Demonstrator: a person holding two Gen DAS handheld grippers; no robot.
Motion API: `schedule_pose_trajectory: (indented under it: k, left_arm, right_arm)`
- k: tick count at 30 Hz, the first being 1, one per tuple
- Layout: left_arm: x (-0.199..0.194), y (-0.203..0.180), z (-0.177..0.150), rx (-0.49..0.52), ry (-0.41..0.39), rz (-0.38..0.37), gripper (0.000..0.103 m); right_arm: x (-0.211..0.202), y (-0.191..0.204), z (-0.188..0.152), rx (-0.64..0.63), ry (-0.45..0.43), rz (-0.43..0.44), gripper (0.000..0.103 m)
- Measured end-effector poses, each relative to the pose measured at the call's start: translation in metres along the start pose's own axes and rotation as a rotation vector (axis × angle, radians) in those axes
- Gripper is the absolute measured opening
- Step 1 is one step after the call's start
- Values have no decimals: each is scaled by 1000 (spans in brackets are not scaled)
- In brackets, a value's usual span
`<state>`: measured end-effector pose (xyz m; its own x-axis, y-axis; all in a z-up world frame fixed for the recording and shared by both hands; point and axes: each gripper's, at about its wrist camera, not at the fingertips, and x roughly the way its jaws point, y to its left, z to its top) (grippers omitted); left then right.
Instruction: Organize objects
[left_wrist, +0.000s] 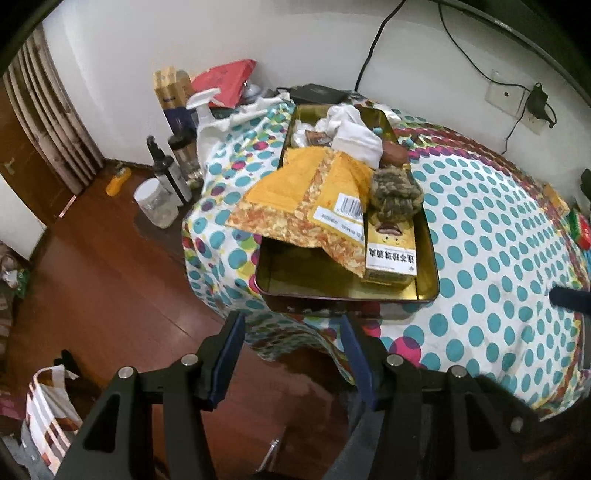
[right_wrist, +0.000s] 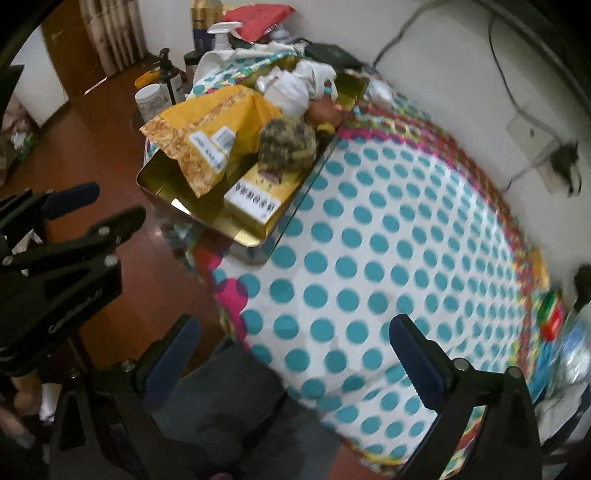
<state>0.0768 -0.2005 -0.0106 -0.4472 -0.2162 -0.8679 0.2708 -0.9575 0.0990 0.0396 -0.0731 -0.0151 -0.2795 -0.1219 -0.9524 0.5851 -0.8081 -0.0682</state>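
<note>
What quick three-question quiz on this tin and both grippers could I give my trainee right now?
1. True or false: the right gripper is holding the yellow medicine box.
2. What lies on top of that box? A) furry brown pouch B) pump bottle C) jar
3. Fill in: the tin sits on a ____-dotted cloth.

Key: 1 false, its jaws stand open and empty; 2 A; 3 teal.
</note>
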Motion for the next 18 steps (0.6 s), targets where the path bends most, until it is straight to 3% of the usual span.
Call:
schedule_pose_trajectory:
  k: [6,9,18]
  left_arm:
    - [-3,-5,4,8,14,-53,55]
    - [0,-6,5,4,35,-42,55]
    - [13,-5,8,-34,103,-60,55]
  right_arm:
    - [0,3,-1,29,14,41,102]
    - [-2,7,1,-3,8,19,102]
    - [1,7,6,-7,19,66,102]
